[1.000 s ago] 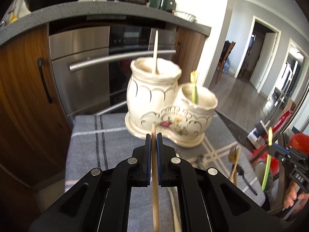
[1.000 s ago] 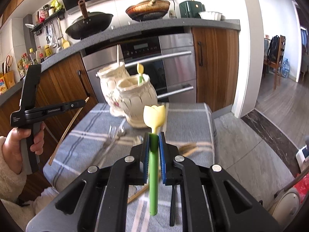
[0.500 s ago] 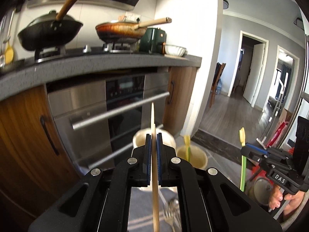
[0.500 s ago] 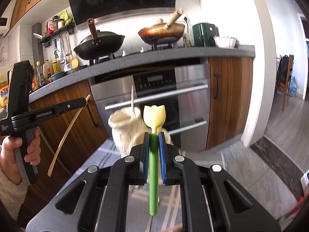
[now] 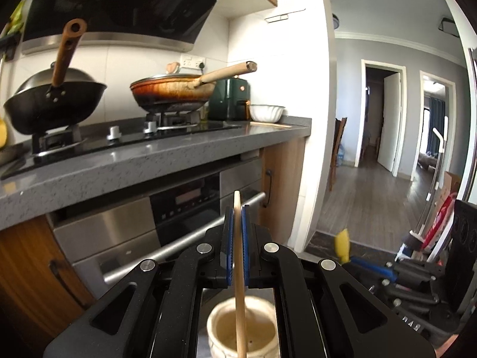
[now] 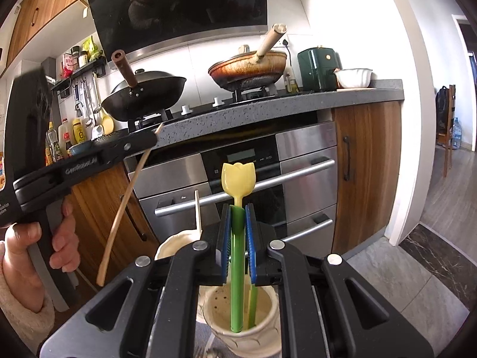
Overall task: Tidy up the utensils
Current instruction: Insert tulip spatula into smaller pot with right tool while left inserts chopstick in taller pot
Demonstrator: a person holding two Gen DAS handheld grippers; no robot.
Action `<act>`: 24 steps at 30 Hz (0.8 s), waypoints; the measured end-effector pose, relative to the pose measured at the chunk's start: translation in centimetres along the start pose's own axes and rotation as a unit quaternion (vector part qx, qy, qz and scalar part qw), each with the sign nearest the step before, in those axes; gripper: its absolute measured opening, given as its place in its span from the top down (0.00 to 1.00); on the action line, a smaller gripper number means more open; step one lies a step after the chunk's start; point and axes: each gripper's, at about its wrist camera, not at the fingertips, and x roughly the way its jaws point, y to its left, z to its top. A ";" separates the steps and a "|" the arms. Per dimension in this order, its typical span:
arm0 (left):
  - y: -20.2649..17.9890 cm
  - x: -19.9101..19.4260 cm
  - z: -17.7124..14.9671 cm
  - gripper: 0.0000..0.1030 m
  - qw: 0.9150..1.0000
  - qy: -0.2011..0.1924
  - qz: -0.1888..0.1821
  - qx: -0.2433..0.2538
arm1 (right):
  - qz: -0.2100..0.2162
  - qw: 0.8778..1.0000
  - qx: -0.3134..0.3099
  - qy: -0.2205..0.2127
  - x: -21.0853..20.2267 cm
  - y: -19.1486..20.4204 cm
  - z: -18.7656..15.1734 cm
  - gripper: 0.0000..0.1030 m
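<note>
Grippers both clamp utensils low in frame: left gripper (image 5: 237, 243) pinching a wooden stick (image 5: 239, 283), right gripper (image 6: 237, 246) a tulip-topped green utensil (image 6: 237, 238) above the ceramic holder (image 6: 243, 325).

From the left wrist, the cream pot (image 5: 242, 328) at 6 o'clock is cut off by the bottom edge and flanked by the gripper's black arms, so its base and whatever it stands on stay hidden. The wooden stick (image 5: 239, 271) runs out of frame there too. At 4 o'clock a yellow tip (image 5: 342, 243) is blurred. From the right wrist, the second pot (image 6: 176, 243) at 7 o'clock shows only its rim.
</note>
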 end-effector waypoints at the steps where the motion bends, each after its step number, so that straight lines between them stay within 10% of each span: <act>1: -0.1 0.3 0.0 0.95 1.000 -0.004 -0.001 0.002 | 0.001 1.000 0.000 0.001 0.2 0.0 -0.1 0.91; 24: 0.0 5.4 -1.4 0.95 0.997 -0.055 0.040 -0.019 | -0.013 1.000 0.018 0.006 3.8 -1.8 -3.0 0.91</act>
